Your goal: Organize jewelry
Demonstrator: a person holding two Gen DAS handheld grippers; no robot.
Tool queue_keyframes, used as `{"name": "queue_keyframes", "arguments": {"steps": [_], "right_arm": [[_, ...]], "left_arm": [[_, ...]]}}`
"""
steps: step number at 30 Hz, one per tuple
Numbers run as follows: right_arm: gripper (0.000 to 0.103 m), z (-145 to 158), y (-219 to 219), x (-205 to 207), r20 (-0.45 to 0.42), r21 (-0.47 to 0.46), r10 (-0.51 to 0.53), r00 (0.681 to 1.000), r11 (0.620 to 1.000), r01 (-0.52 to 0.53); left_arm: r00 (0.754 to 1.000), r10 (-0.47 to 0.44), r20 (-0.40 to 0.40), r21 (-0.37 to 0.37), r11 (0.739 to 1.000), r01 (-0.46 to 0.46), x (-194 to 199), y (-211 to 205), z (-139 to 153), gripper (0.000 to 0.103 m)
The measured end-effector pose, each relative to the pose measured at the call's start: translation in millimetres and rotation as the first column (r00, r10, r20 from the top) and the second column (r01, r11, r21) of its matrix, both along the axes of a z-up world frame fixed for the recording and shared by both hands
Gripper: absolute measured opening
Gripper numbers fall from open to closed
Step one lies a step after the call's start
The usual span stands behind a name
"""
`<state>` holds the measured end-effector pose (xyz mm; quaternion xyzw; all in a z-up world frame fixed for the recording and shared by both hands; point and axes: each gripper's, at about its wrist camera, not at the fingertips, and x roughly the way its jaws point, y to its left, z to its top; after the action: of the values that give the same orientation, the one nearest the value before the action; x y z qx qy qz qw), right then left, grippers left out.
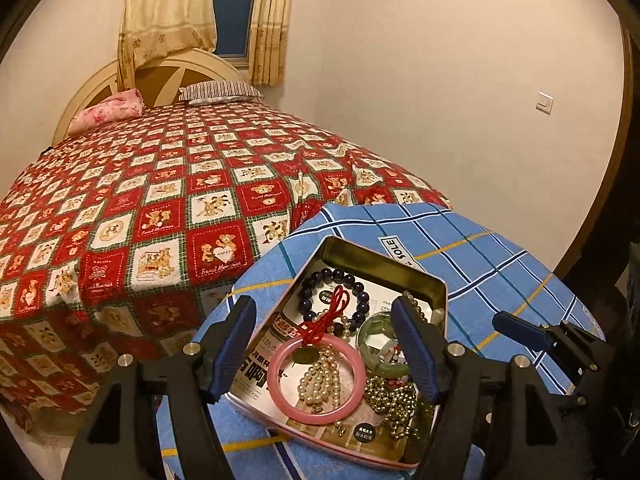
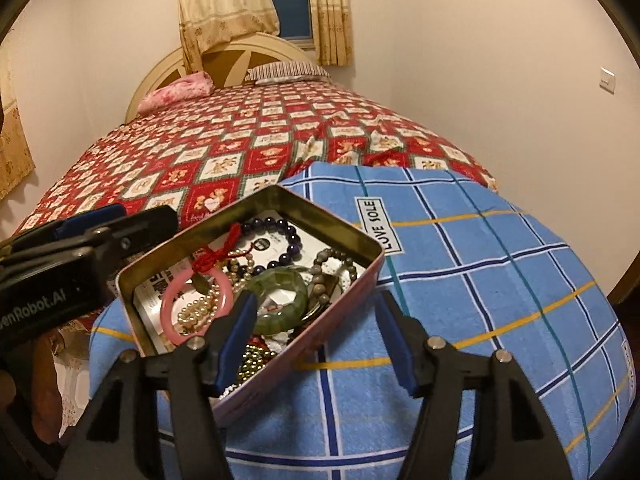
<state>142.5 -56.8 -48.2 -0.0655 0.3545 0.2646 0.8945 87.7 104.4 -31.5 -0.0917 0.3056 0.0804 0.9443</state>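
Both claws stand released with nothing between their pads: the left claw [image 1: 326, 344] hangs over the tin at the bottom of its view, the right claw [image 2: 320, 340] straddles the tin's near corner, its left pad over the jewelry and its right pad over the towel. Behind them a bed [image 1: 160, 184] with a red bear-patterned cover fills the middle and left of both frames, its near edge cut off by the claws' black arms. A blue checked towel [image 2: 480, 280] lies at lower right, its label reading LOVE SOLE. On it sits an open tin [image 1: 384, 266], its front rim hidden behind the claws. Inside lie a pink bangle [image 1: 276, 380] tied with red cord, a green bangle [image 2: 296, 300], a dark bead bracelet [image 1: 308, 292], pearl strands and gold bead chains, tangled and hard to separate.
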Motion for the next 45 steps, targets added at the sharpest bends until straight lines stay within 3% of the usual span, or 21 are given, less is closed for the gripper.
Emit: {"name": "queue_keyframes", "arguments": {"steps": [45], "right_arm": [[0.071, 26, -9, -20, 0.063, 0.031, -0.018, 0.998, 0.999, 0.017]], "left_arm": [[1.000, -0.019, 0.013, 0.028, 0.999, 0.018, -14, -15, 14, 0.070]]}}
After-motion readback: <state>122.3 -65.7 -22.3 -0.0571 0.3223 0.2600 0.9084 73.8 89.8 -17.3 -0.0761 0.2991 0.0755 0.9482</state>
